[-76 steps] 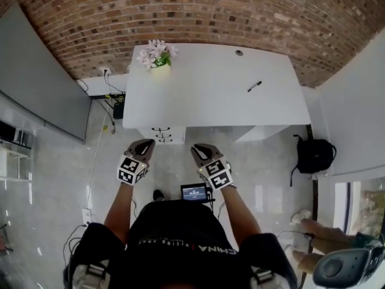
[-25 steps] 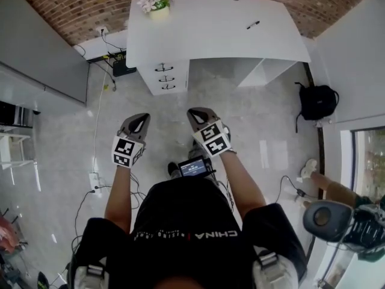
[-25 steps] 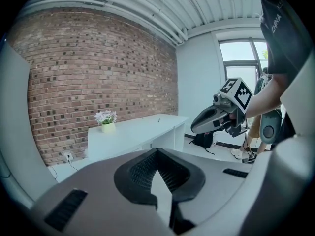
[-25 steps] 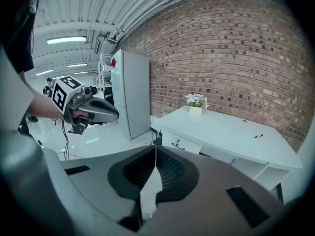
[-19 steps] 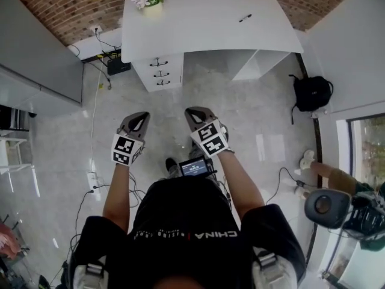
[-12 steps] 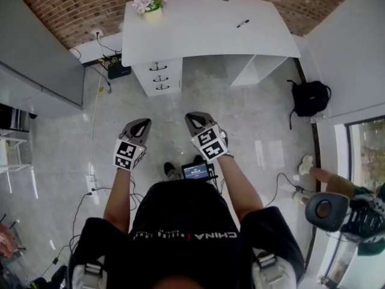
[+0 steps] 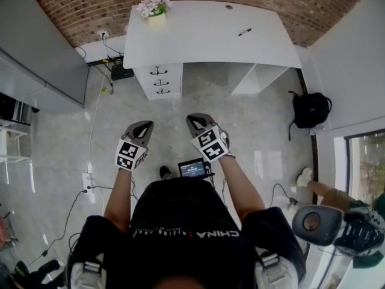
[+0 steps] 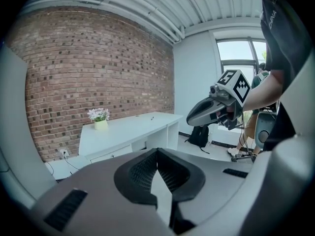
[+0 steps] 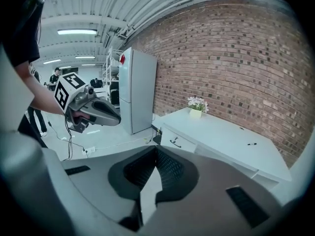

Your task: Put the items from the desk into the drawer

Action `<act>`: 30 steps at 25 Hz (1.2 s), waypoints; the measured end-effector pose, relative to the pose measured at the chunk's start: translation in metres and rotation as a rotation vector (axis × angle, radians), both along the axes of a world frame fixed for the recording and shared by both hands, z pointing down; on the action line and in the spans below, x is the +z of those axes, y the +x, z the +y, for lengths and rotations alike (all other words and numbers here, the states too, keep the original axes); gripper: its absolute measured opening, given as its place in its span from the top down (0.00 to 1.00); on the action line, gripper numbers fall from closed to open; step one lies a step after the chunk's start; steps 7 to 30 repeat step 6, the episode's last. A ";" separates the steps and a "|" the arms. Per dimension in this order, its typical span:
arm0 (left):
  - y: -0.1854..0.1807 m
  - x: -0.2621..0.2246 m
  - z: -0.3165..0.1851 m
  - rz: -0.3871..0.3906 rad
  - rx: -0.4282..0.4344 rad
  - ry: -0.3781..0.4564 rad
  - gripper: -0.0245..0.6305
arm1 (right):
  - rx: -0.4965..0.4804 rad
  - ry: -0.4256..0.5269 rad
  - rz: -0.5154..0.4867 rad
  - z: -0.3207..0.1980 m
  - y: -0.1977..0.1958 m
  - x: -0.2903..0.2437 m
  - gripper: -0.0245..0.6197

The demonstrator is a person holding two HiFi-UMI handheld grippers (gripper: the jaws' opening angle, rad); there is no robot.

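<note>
The pen (image 7: 244, 32) is only a thin dark stroke on the white desk (image 7: 204, 41), too small to tell its tip from its cap end. In the head view its long axis runs on a slant, from lower left to upper right, and it lies flat on the right part of the desk top. A small dark round spot (image 7: 228, 6) near the desk's far edge cannot be identified. A pot of pale flowers (image 7: 152, 8) stands at the far left corner, well apart from the pen.

Under the desk's left end sits the drawer stack (image 7: 159, 81), with three fronts and dark handles, all closed. Its sides are hidden beneath the desk top.

Both tools are held over the floor, well short of the desk. The left tool (image 7: 143, 125) has its jaws closed together with nothing between them, and so does the right tool (image 7: 194, 120). A black backpack (image 7: 311, 109) lies on the floor to the right of the desk. The person's torso covers the bottom of the head view.
</note>
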State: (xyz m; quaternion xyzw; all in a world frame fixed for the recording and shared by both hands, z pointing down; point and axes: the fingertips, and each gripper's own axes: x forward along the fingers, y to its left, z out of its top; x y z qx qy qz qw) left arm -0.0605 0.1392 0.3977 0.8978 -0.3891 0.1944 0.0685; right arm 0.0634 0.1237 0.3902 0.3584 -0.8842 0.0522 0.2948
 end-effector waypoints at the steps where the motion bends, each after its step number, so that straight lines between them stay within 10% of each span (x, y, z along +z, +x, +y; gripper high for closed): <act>1: 0.001 -0.001 0.000 -0.001 -0.003 0.003 0.95 | -0.003 0.005 -0.003 -0.002 0.000 -0.002 0.94; 30: -0.001 -0.006 -0.001 -0.002 -0.011 0.015 0.95 | -0.014 0.021 -0.013 -0.002 -0.005 -0.008 0.94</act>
